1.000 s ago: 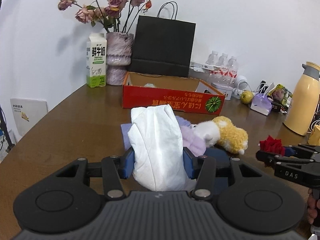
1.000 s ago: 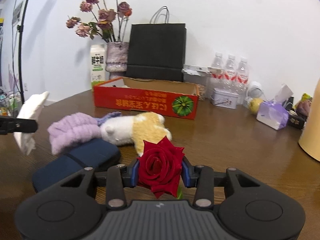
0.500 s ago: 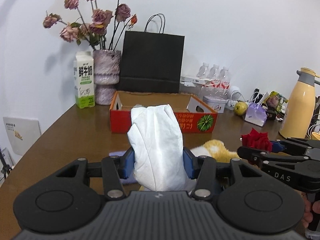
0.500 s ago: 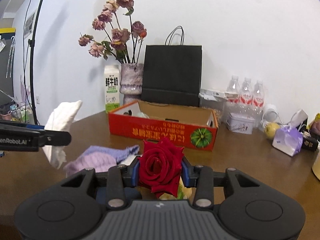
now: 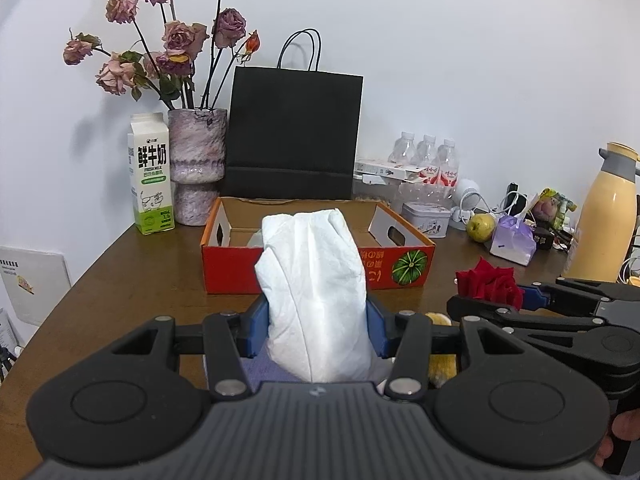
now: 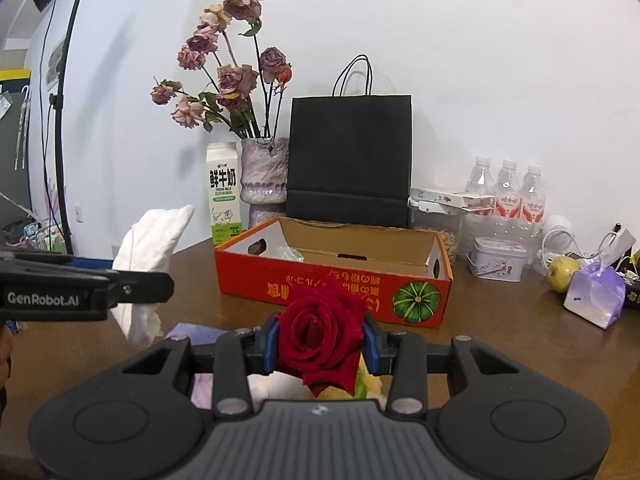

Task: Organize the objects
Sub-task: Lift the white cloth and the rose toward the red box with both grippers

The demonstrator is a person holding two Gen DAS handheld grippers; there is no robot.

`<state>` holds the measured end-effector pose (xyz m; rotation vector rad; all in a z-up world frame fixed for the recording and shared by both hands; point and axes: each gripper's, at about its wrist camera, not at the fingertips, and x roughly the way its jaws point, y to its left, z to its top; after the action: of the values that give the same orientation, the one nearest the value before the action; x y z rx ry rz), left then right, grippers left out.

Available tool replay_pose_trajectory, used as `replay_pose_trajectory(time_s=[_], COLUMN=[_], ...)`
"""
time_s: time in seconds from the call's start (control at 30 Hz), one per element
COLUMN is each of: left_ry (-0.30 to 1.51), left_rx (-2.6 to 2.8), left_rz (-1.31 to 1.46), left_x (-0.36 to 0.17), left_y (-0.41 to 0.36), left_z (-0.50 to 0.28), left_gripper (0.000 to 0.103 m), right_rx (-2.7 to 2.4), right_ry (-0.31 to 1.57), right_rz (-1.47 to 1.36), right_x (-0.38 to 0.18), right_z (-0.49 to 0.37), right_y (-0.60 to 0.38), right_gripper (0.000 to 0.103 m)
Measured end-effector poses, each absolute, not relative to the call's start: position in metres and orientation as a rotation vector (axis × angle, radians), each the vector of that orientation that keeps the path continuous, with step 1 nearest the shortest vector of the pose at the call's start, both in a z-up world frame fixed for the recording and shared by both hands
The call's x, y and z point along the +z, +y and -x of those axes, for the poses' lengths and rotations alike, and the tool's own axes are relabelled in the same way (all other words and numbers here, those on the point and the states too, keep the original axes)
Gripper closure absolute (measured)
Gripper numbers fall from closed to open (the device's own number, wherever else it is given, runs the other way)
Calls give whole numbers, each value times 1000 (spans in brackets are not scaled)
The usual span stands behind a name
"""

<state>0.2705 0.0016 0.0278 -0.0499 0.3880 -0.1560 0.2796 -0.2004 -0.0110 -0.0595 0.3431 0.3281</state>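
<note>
Above the near edge of the desk (image 5: 120,280), both claws carry their loads toward the red cardboard box (image 5: 316,276) that sits toward the far edge, in front of a black paper bag (image 5: 294,136). The left claw (image 5: 316,330) is clamped on a folded white cloth (image 5: 316,292), which stands up between its blue pads; the right claw (image 6: 320,346) is clamped on a red rose (image 6: 320,340), pinched at the sides of the bloom.

The step in hand looks like dropping both items into the box. To do it well, each claw should clear the front wall of the box before letting go, and the rose wants a gentle release low inside so the petals are not crushed. The two claws travel close together, so keeping them apart over the opening matters; one could go in first.

The right wrist view shows the box interior better, with something pale already lying at its left end, and it shows the cloth hanging limp below the left claw. The left wrist view hides much of the interior behind the cloth, but it shows the rose from the side, and a yellow flask (image 5: 604,216) at the desk's right edge.
</note>
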Motion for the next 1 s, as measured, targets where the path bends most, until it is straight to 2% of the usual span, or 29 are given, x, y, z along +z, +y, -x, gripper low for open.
replay_pose_trajectory(time_s=[1.0], left_ry=[353], left_rx=[-130], left_rz=[117], left_x=[50], left_y=[-12], left_z=[-381], left_gripper=[53], right_rx=[324], right_ry=[324], right_rz=[41], right_x=[11], right_z=[-389], right_y=[-184], right_gripper=[65])
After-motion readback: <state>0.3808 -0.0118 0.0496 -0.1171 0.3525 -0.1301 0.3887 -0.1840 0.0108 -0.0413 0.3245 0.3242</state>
